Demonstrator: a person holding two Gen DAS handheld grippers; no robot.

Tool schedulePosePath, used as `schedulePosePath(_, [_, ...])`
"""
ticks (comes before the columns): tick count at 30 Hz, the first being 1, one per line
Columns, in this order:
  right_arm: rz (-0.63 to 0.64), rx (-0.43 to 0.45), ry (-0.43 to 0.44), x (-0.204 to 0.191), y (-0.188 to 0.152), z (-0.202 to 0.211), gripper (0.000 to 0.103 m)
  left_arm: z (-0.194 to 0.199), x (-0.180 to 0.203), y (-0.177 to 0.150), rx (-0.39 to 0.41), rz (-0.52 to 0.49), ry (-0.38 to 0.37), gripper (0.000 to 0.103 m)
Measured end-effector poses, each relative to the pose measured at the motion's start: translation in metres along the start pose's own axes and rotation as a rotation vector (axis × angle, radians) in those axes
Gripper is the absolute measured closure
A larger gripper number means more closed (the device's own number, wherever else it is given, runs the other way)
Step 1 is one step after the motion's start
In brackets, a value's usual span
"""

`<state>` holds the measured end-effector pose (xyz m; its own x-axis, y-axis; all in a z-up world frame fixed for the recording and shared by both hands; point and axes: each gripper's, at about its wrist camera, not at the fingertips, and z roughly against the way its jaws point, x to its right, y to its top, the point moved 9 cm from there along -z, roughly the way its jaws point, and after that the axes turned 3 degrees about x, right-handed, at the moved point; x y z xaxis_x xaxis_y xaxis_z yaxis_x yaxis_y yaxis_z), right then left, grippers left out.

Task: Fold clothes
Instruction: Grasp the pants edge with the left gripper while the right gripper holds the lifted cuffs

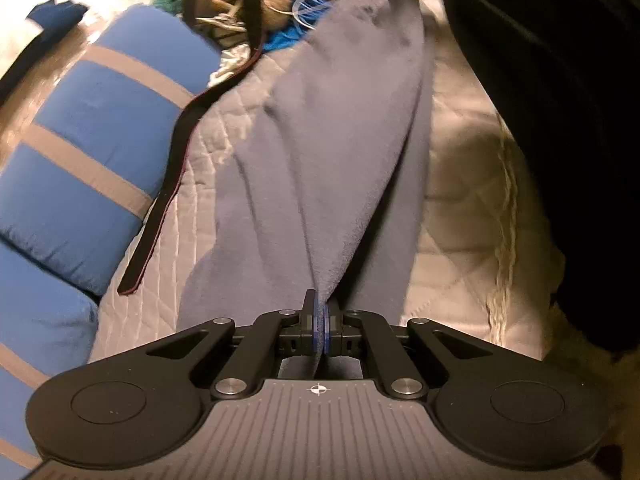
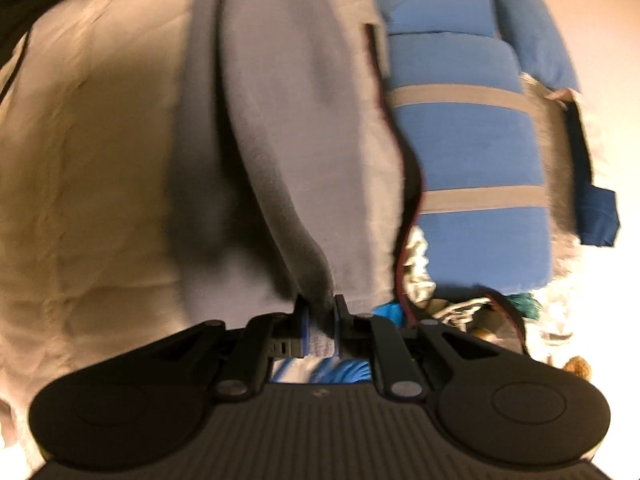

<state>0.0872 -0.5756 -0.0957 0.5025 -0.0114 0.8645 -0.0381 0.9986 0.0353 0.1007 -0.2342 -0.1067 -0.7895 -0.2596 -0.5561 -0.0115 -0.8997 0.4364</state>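
A long grey fleece garment is stretched above a pale quilted bed cover. My left gripper is shut on one end of it, the cloth pinched between the blue pads. My right gripper is shut on the other end of the grey garment, with a thick bunch of cloth between its pads. The garment hangs as a taut twisted band between the two grippers, casting a shadow on the cover.
Blue pillows with grey stripes lie beside the garment. A dark strap with a red edge runs along them. A heap of blue cord and other items sits at the far end. A black mass fills the right.
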Motion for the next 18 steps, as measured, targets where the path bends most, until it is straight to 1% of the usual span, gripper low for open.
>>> schedulePosePath(3, [0.041,-0.022,0.012,-0.017,-0.004,-0.004,0.092,-0.001,0.007,-0.001,-0.016,-0.022,0.005,0.1])
schedulePosePath(5, [0.075,-0.035,0.018,-0.027,-0.008,-0.004,0.092,0.0,0.006,0.0,-0.016,-0.018,0.009,0.1])
schedulePosePath(10, [0.094,-0.058,0.018,-0.026,-0.016,-0.004,0.093,0.002,0.0,0.004,-0.009,-0.01,0.018,0.1])
schedulePosePath(16, [0.154,-0.086,0.047,-0.039,-0.021,-0.011,0.093,-0.007,0.013,0.001,-0.042,-0.023,0.016,0.1])
schedulePosePath(18, [0.153,-0.093,0.046,-0.039,-0.02,-0.012,0.093,-0.007,0.017,-0.001,-0.046,-0.032,0.02,0.1])
